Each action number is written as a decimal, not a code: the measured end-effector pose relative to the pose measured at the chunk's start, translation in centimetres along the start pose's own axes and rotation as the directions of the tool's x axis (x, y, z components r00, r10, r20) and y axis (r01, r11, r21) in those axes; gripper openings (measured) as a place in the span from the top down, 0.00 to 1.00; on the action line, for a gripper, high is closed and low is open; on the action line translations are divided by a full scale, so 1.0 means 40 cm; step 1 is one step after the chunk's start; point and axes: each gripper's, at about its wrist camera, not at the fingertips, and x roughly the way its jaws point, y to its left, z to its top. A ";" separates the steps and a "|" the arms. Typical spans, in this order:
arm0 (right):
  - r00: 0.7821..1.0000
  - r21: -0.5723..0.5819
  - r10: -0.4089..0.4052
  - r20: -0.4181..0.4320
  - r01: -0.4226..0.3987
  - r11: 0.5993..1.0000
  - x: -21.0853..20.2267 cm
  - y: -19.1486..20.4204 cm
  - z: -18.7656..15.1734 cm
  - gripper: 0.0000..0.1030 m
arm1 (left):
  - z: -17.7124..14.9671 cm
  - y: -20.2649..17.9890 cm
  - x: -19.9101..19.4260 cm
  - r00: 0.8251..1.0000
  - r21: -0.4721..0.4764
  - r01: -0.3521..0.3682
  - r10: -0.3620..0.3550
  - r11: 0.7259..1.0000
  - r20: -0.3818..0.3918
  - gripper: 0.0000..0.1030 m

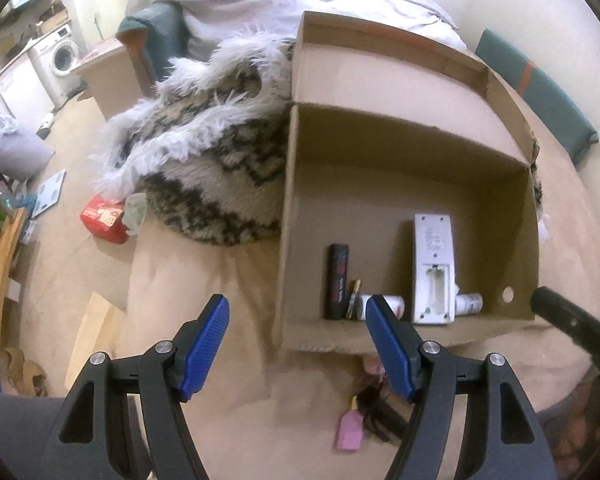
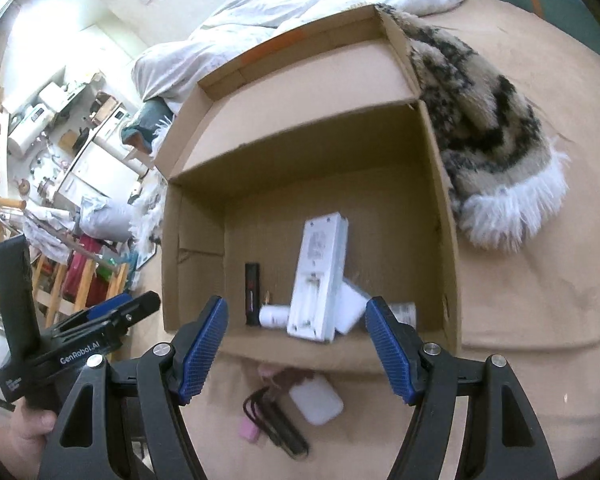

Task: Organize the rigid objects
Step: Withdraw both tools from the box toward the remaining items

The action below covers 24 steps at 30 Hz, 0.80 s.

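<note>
Cardboard box [image 1: 404, 184] sits open on a tan bedspread [image 1: 204, 280]; its raised flaps and near wall stand between grippers and contents. Inside, against the near wall: white remote [image 1: 434, 268] face down, black stick [image 1: 337, 282], white tubes. Left gripper [image 1: 298, 346] and right gripper [image 2: 296, 346] spread, holding nothing. Shaggy patterned throw [image 1: 220, 168] beside the box. Keys with pink tag [image 1: 350, 432] lie before it. Cluttered room behind, washing machine [image 1: 62, 56].
</note>
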 end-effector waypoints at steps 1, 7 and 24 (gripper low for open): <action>1.000 0.007 0.002 0.000 -0.002 1.000 -0.005 -0.004 -0.005 0.27 | -0.007 0.004 -0.005 1.000 -0.006 -0.008 0.008 1.000 0.002 0.34; 1.000 0.021 -0.008 -0.003 0.008 1.000 -0.024 -0.005 -0.035 0.27 | -0.044 0.029 -0.020 1.000 -0.043 -0.003 0.003 0.999 0.000 0.34; 0.994 0.082 -0.070 -0.084 0.077 0.994 0.028 -0.050 -0.088 0.27 | -0.126 0.027 0.091 0.996 0.002 -0.038 0.038 0.999 -0.086 0.34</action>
